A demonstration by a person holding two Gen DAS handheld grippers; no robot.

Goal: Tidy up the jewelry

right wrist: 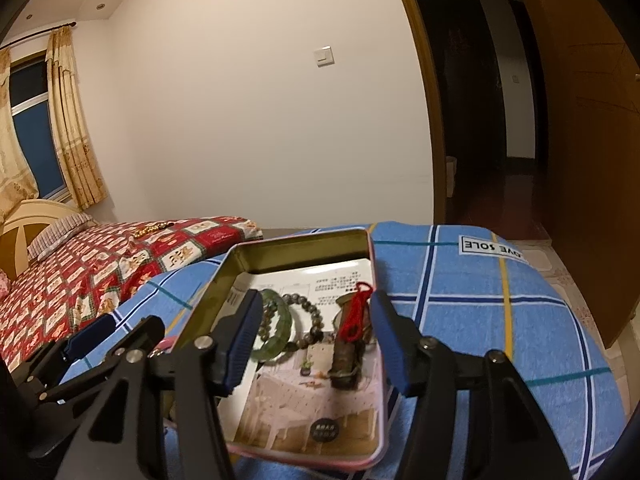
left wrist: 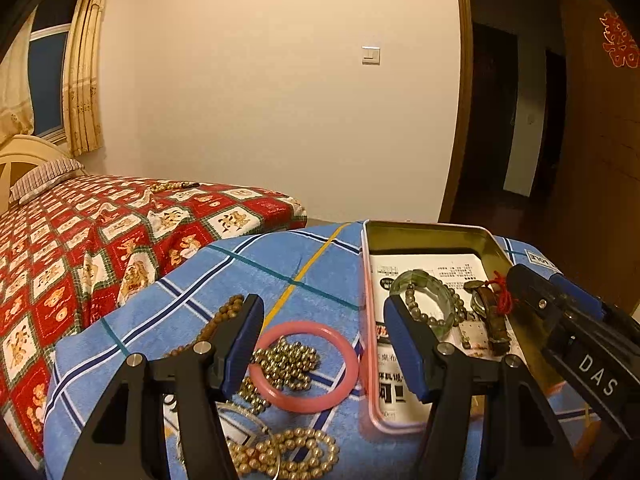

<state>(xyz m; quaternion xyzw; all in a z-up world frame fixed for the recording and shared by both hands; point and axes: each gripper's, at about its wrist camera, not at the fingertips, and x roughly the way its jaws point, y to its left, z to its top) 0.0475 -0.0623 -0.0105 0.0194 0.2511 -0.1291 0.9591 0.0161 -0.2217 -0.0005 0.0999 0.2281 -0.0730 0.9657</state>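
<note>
Pink bangle on the blue cloth beside the tin — rigid, smooth, probably slippery, best pinched across its rim — left gripper open over it, right gripper open, empty, above the tin.

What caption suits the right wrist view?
Open right gripper above rectangular metal tin holding green jade bangle and dark beaded bracelet.

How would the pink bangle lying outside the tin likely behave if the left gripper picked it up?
The pink bangle looks like a rigid, glossy ring, so it probably keeps its shape but may slip between the pads. Gold beads lie inside it and may get dragged. Dropped on edge, it could roll.
</note>
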